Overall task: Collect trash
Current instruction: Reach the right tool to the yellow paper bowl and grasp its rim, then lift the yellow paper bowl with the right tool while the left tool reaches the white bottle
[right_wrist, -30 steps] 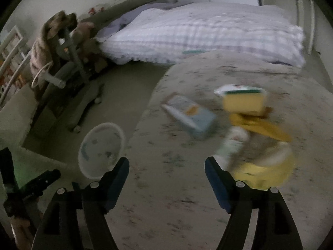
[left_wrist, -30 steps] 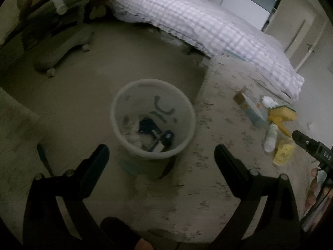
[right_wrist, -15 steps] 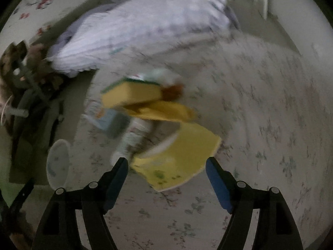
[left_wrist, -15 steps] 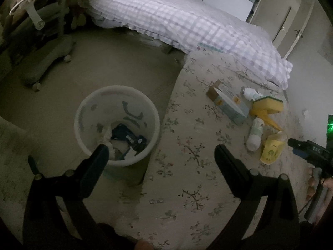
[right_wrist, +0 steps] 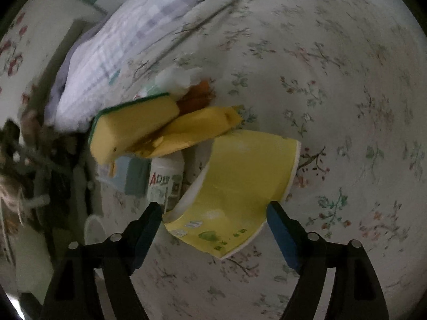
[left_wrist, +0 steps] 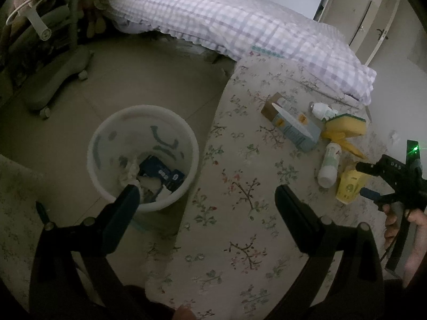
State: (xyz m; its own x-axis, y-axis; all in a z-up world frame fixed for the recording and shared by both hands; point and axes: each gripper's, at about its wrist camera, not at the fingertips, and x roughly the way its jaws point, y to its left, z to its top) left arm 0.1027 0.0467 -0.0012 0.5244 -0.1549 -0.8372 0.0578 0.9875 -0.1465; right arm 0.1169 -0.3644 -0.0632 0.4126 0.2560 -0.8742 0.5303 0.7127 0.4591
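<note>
A squashed yellow paper cup (right_wrist: 234, 184) lies on the floral table (right_wrist: 347, 85); it also shows in the left wrist view (left_wrist: 349, 186). My right gripper (right_wrist: 213, 213) is open, its fingertips on either side of the cup's near end. Beside the cup lie a white bottle (right_wrist: 166, 180), a yellow sponge (right_wrist: 130, 130), a yellow wrapper (right_wrist: 197, 130) and a blue carton (left_wrist: 291, 125). My left gripper (left_wrist: 205, 197) is open and empty, above the table edge next to the white trash bin (left_wrist: 186, 144) on the floor, which holds paper and dark packaging.
A bed with a checked quilt (left_wrist: 226, 24) stands behind the table. A grey wheeled chair base (left_wrist: 56, 80) is on the floor at the left. A second small white bottle (left_wrist: 321, 109) lies behind the sponge.
My right gripper has moved in close to the yellow cup, which now sits between its open fingers. My left gripper shifted right, so the bin moved left in its view.
</note>
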